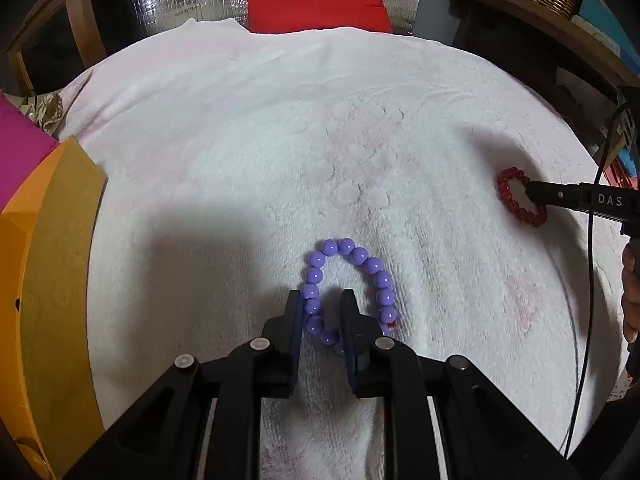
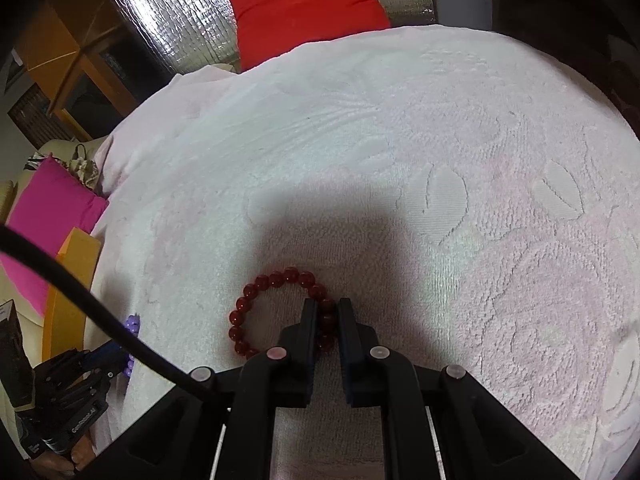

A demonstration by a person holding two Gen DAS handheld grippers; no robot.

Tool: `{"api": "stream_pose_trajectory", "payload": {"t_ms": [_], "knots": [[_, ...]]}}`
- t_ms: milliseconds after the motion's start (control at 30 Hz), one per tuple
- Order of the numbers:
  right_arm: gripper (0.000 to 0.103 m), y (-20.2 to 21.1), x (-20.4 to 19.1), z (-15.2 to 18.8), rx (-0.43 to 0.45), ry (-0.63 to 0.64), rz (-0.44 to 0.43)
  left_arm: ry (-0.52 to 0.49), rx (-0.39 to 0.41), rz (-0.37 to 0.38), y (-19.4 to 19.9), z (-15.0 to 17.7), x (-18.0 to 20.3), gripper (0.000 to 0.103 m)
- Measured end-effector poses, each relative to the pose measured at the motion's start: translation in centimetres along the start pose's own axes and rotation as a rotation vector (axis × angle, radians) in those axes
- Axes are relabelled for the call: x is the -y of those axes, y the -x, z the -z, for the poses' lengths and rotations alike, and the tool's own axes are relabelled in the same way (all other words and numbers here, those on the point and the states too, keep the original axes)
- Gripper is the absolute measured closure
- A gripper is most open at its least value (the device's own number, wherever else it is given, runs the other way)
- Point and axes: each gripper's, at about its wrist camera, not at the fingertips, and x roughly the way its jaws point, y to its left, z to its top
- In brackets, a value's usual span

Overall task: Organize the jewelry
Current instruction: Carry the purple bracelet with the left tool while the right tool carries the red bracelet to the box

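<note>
While both bracelets lie on the white towel [image 1: 248, 128], your left gripper [image 1: 322, 300] straddles the left side of the purple bracelet [image 1: 372, 266], one bead sitting between its fingers, which are a little apart and not yet pressing it. Your right gripper [image 2: 327, 308] has its fingers drawn close around the right side of the red bracelet [image 2: 256, 292], clamped on its beads. The two bracelets are well apart, and an orange box [image 1: 60, 264] sits at the towel's left edge
</note>
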Motion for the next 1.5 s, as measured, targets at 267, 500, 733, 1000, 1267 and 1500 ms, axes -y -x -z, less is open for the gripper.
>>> {"api": "stream_pose_trajectory", "payload": {"t_ms": [267, 500, 733, 1000, 1267, 1500], "knots": [[0.091, 0.2, -0.2, 0.0, 0.000, 0.009, 0.001, 0.048, 0.067, -0.011, 1.3, -0.8, -0.5, 0.094], [0.092, 0.7, -0.7, 0.0, -0.001, 0.013, -0.052, 0.091, 0.125, 0.007, 3.6, -0.6, -1.2, 0.094], [0.092, 3.1, -2.2, 0.3, 0.069, 0.039, -0.172, 0.077, 0.196, 0.019, 6.5, -0.2, -0.5, 0.094], [0.092, 4.6, -3.9, 0.5, 0.101, 0.040, -0.266, 0.122, 0.237, 0.047, 8.5, 0.4, -1.3, 0.094], [0.092, 5.8, -5.1, 1.8, 0.115, 0.040, -0.303, 0.135, 0.268, 0.059, 10.3, 2.0, -0.9, 0.094], [0.092, 6.9, -6.6, 3.5, 0.127, 0.063, -0.338, 0.197, 0.307, 0.006, 12.7, 4.0, -1.2, 0.094]]}}
